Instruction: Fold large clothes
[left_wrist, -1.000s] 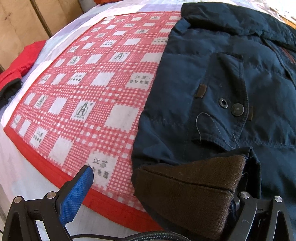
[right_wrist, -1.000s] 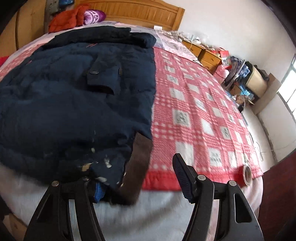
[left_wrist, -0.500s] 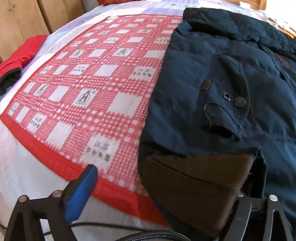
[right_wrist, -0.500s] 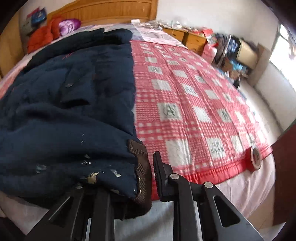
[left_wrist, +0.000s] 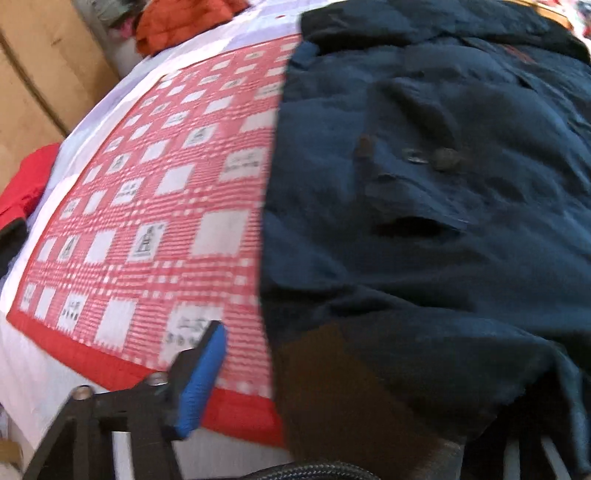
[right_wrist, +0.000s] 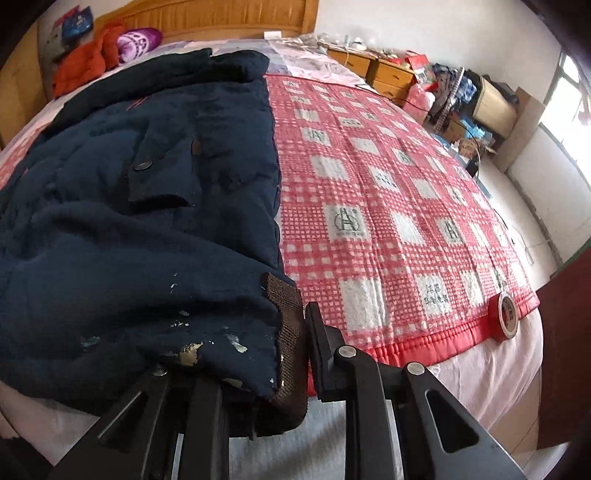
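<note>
A dark navy padded jacket (left_wrist: 443, 229) with brown knit hem lies on a red-and-white checked blanket (left_wrist: 159, 221). In the left wrist view its brown hem corner (left_wrist: 332, 387) fills the space between my left gripper's blue-padded finger (left_wrist: 199, 384) and the right finger, which is hidden under cloth; the frame is blurred. In the right wrist view the jacket (right_wrist: 129, 221) lies to the left, and my right gripper (right_wrist: 266, 354) is shut on the jacket's brown hem corner (right_wrist: 288, 332), lifted slightly.
A roll of red tape (right_wrist: 506, 314) sits at the blanket's near right corner. Orange and red clothes (right_wrist: 85, 66) lie by the wooden headboard (right_wrist: 221, 18). A red garment (left_wrist: 22, 184) lies at the bed's left edge. Cluttered wooden drawers (right_wrist: 388, 74) stand beyond.
My right gripper closed on the jacket's hem corner and lifted it. My left gripper's fingers narrowed around the other hem corner, and the view moved up and blurred.
</note>
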